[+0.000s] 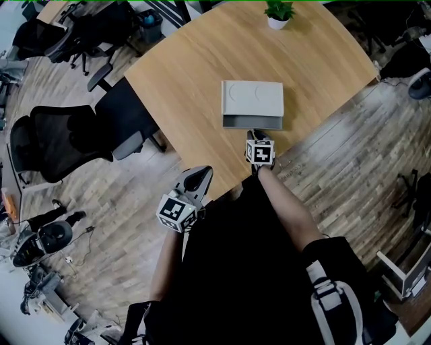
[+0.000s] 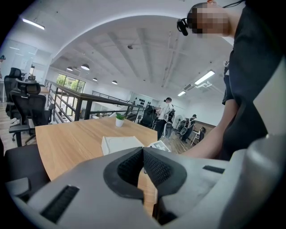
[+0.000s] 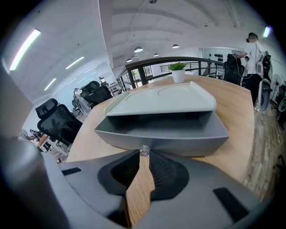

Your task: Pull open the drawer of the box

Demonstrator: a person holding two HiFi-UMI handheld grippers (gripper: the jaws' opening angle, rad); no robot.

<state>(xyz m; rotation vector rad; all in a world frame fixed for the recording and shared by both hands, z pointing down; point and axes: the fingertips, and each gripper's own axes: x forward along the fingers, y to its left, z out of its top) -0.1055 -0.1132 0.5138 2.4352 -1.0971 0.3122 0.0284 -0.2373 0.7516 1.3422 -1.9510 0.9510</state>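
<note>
A flat pale grey box (image 1: 252,100) lies on the wooden table (image 1: 188,74). Its darker grey drawer (image 3: 161,129) sticks out a little way from the near side, and the inside shows as a dark slot. My right gripper (image 3: 144,154) is at the drawer's front, shut on its small clear knob (image 3: 144,150). In the head view that right gripper (image 1: 253,133) touches the drawer (image 1: 252,122). My left gripper (image 1: 200,172) hangs off the table's near-left edge, shut on nothing. Its jaws (image 2: 143,152) point toward the box (image 2: 119,144).
A small potted plant (image 1: 278,12) stands at the table's far edge behind the box. Black office chairs (image 1: 67,138) crowd the left side of the table. The table's near edge runs just under my right gripper. People stand far off in the room.
</note>
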